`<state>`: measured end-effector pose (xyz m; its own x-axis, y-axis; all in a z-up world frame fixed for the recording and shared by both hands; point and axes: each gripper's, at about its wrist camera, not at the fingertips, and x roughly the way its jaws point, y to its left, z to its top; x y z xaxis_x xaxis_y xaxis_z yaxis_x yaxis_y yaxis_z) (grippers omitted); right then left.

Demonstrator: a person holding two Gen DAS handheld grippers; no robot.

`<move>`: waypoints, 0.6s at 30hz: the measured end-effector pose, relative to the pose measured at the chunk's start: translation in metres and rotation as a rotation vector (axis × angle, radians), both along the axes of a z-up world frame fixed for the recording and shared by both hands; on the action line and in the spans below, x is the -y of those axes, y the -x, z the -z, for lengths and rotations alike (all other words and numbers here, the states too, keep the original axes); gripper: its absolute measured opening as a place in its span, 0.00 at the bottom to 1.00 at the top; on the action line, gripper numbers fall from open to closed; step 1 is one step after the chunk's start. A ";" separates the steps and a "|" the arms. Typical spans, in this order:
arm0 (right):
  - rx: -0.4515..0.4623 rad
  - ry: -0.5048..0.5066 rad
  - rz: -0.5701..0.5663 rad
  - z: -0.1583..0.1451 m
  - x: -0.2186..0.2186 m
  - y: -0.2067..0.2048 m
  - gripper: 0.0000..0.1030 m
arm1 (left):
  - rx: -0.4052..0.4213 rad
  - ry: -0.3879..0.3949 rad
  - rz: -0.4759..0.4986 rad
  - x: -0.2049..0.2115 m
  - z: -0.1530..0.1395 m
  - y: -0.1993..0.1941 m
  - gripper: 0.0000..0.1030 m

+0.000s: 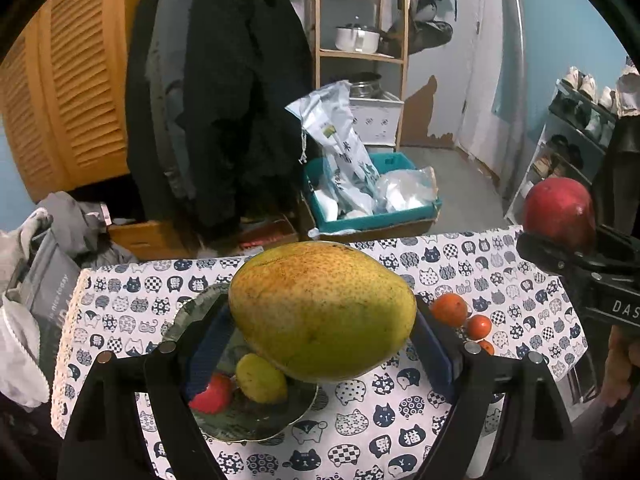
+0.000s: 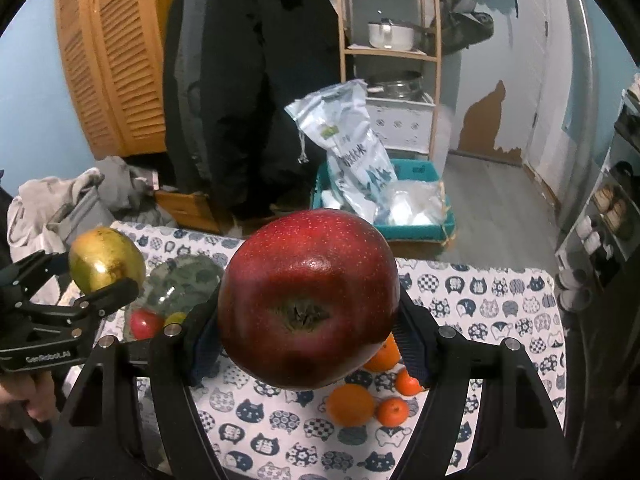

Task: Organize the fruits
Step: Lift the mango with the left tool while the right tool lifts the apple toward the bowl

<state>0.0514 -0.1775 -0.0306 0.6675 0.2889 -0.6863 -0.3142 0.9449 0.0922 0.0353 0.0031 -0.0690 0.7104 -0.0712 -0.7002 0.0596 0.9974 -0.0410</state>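
My left gripper [image 1: 322, 320] is shut on a large yellow-green mango [image 1: 322, 312] and holds it above a grey-green plate [image 1: 248, 424]. The plate holds a small yellow fruit [image 1: 261, 378] and a small red fruit [image 1: 212, 394]. My right gripper [image 2: 310, 320] is shut on a big dark red apple [image 2: 308, 296], held above the table over several small oranges [image 2: 352, 404]. In the left wrist view the apple [image 1: 560, 214] and right gripper sit at the right edge. In the right wrist view the mango [image 2: 106, 260] and plate [image 2: 188, 276] sit at the left.
The table carries a white cloth with a cat pattern [image 1: 380, 412]. Small oranges [image 1: 450, 309] lie right of the plate. Beyond the far edge are a teal crate with bags [image 1: 372, 196], hanging dark coats [image 1: 224, 92], a wooden shelf [image 1: 360, 52] and a shoe rack [image 1: 576, 136].
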 end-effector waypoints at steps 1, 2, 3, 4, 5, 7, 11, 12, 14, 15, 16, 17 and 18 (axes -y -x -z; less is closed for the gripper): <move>0.004 0.000 -0.006 -0.002 -0.003 0.001 0.72 | 0.004 0.002 -0.003 -0.003 -0.001 0.001 0.84; 0.007 -0.002 -0.009 -0.003 -0.005 0.001 0.72 | 0.008 0.001 -0.005 -0.004 -0.002 0.003 0.84; 0.010 -0.003 -0.013 -0.004 -0.006 0.001 0.72 | 0.012 -0.001 -0.008 -0.006 -0.003 0.004 0.84; 0.012 -0.004 -0.018 -0.006 -0.009 0.001 0.72 | 0.016 -0.005 -0.010 -0.007 -0.003 0.005 0.84; 0.014 -0.004 -0.023 -0.006 -0.011 0.001 0.72 | 0.020 -0.007 -0.013 -0.010 -0.004 0.007 0.84; 0.017 -0.006 -0.030 -0.007 -0.016 0.001 0.72 | 0.022 -0.005 -0.019 -0.014 -0.005 0.009 0.84; 0.013 -0.009 -0.044 -0.008 -0.028 -0.001 0.72 | 0.020 0.003 -0.035 -0.025 -0.004 0.010 0.84; 0.011 -0.010 -0.046 -0.007 -0.031 -0.002 0.72 | 0.020 0.005 -0.039 -0.028 -0.004 0.010 0.84; 0.006 -0.011 -0.054 -0.005 -0.038 -0.005 0.72 | 0.019 0.007 -0.054 -0.035 -0.002 0.010 0.84; 0.004 -0.012 -0.058 -0.005 -0.042 -0.006 0.72 | 0.019 0.006 -0.059 -0.038 -0.001 0.011 0.84; 0.002 -0.013 -0.062 -0.004 -0.046 -0.007 0.72 | 0.018 0.004 -0.066 -0.042 0.000 0.010 0.84; -0.003 -0.015 -0.068 -0.003 -0.050 -0.008 0.72 | 0.018 0.002 -0.077 -0.047 0.001 0.010 0.84; -0.006 -0.016 -0.072 -0.002 -0.054 -0.010 0.72 | 0.015 0.001 -0.086 -0.051 0.003 0.009 0.84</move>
